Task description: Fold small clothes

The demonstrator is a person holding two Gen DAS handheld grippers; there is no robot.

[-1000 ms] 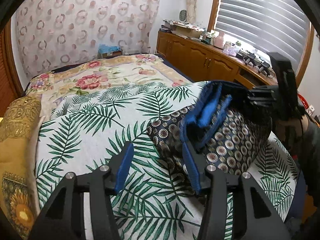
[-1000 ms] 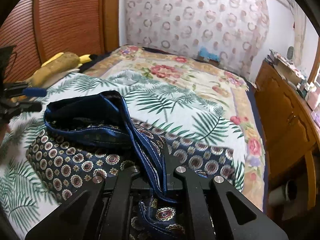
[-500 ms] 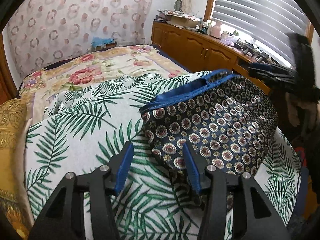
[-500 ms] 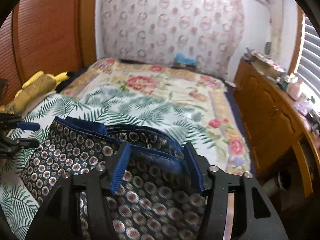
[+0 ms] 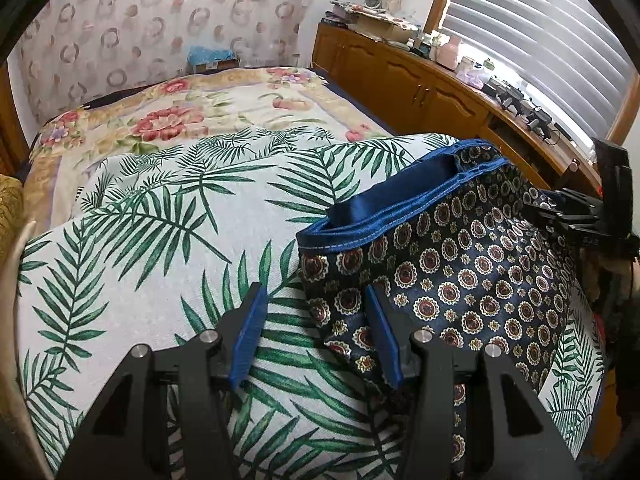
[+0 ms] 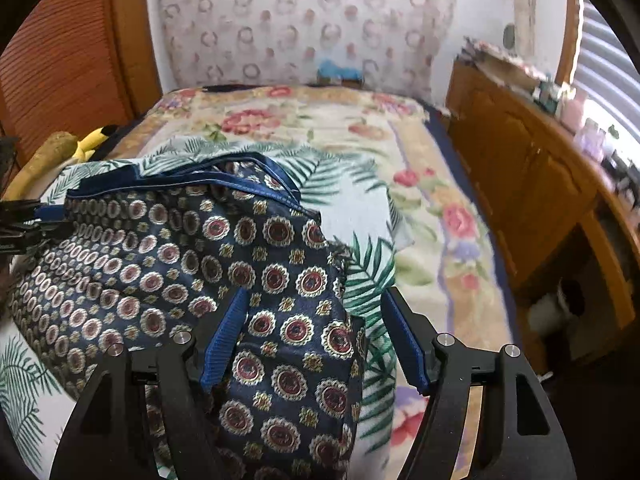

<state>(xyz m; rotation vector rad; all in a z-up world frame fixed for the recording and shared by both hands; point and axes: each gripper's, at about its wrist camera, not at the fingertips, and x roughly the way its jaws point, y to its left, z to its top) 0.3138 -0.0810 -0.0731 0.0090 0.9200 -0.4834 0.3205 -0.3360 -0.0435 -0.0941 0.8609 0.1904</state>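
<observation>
Wooden cabinets (image 5: 420,88) line the wall beside the bed (image 5: 168,208), where a palm-leaf sheet (image 5: 140,240) is spread. On it lie navy medallion-print shorts (image 5: 460,272). The left gripper (image 5: 316,336) is held apart over their edge; the right gripper (image 6: 316,336) jaws are opening, with cloth between them.

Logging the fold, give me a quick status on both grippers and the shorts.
Left gripper open, holding nothing. Right gripper opening, patterned shorts between its jaws, unclamped. Shorts flat on the palm-leaf cover. Nothing in the way.
</observation>
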